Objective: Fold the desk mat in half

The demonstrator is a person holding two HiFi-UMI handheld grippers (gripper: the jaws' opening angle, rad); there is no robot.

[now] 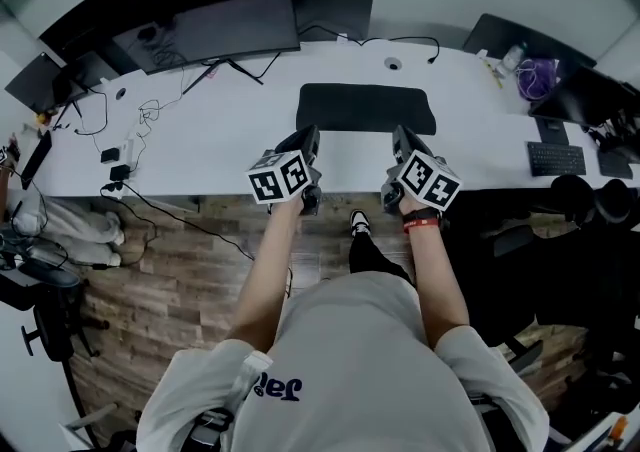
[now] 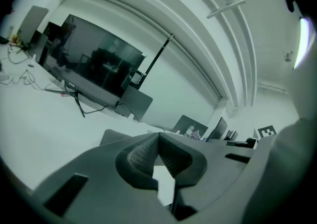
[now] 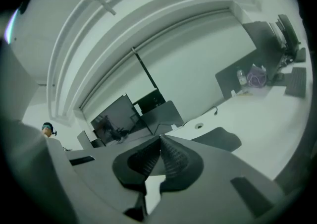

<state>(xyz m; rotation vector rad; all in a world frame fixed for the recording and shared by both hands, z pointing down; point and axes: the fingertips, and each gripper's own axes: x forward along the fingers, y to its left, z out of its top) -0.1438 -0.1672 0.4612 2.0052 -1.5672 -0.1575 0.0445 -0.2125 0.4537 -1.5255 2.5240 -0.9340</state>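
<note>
A dark desk mat (image 1: 366,107) lies flat on the white desk (image 1: 220,140), straight ahead of me. My left gripper (image 1: 311,132) is held at the desk's near edge, just short of the mat's left front corner, shut with nothing in it. My right gripper (image 1: 399,134) hovers near the mat's right front corner, also shut and empty. In the left gripper view the ribbed pads (image 2: 143,151) meet at the tips, with the mat (image 2: 113,136) beyond them. The right gripper view shows its pads (image 3: 171,158) touching and the mat (image 3: 218,139) off to the right.
A large monitor (image 1: 215,25) and a smaller screen (image 1: 335,12) stand at the back of the desk. Cables and chargers (image 1: 125,155) lie at the left. A keyboard (image 1: 556,158) and purple bag (image 1: 538,77) are on the right. An office chair (image 1: 45,325) stands at lower left.
</note>
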